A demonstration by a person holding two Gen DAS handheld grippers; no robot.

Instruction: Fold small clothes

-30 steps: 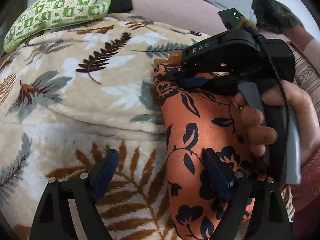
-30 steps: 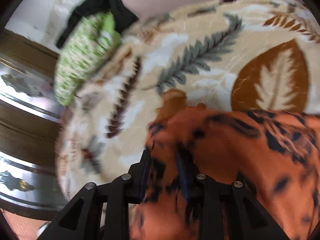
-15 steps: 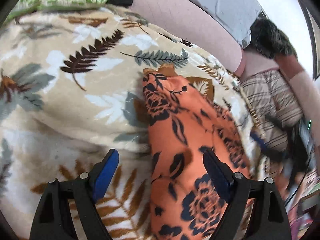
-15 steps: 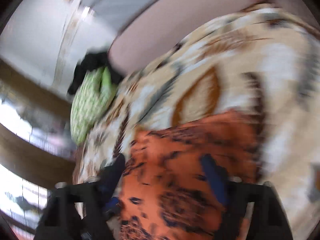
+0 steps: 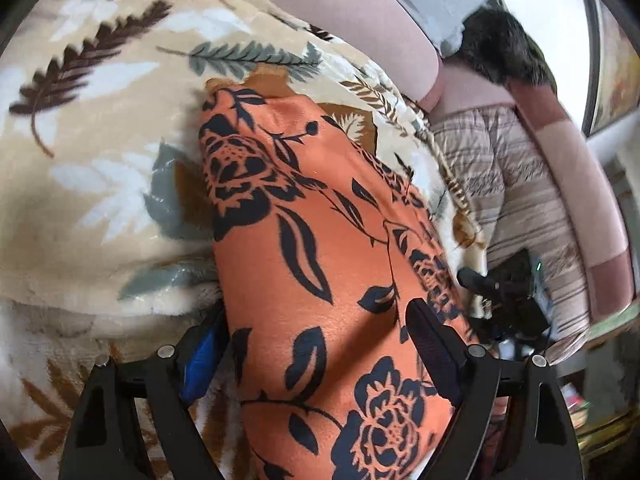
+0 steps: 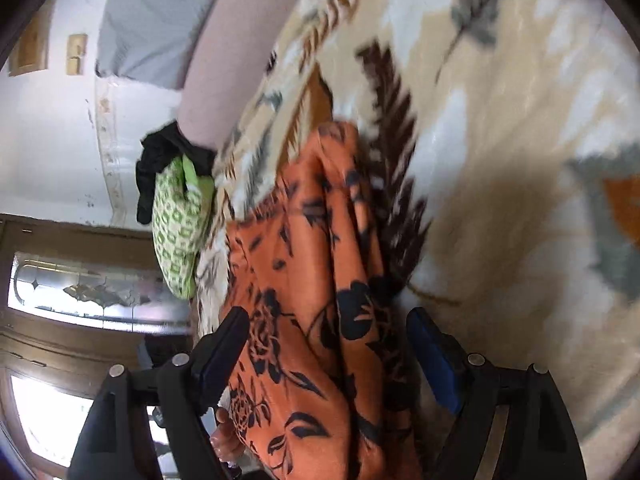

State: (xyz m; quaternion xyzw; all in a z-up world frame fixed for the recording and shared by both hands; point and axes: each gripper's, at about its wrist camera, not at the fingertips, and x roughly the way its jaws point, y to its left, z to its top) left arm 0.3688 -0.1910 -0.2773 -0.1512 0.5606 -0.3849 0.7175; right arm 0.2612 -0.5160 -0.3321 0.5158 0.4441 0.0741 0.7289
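The orange garment with black floral print [image 5: 320, 264] lies as a long folded strip on the leaf-patterned blanket [image 5: 100, 168] that covers the sofa, its far end short of the sofa's pink backrest [image 5: 360, 20] and its near end running to the blanket's front edge. The left gripper [image 5: 312, 364] stands spread wide over the near end, the cloth lying between its pads without being pinched; one pad sits at the strip's left border, the other above its right part. The right gripper [image 6: 332, 352] has just been opening and is likewise spread, the garment passing between its pads, which do not press on it. In the left wrist view the right gripper shows as a dark shape just beside the strip's right border. A green-and-white patterned cushion [image 6: 180, 232] rests at the blanket's far corner, with a black cloth [image 6: 160, 160] beside it. A striped fabric [image 5: 520, 200] lies past the blanket's right edge.
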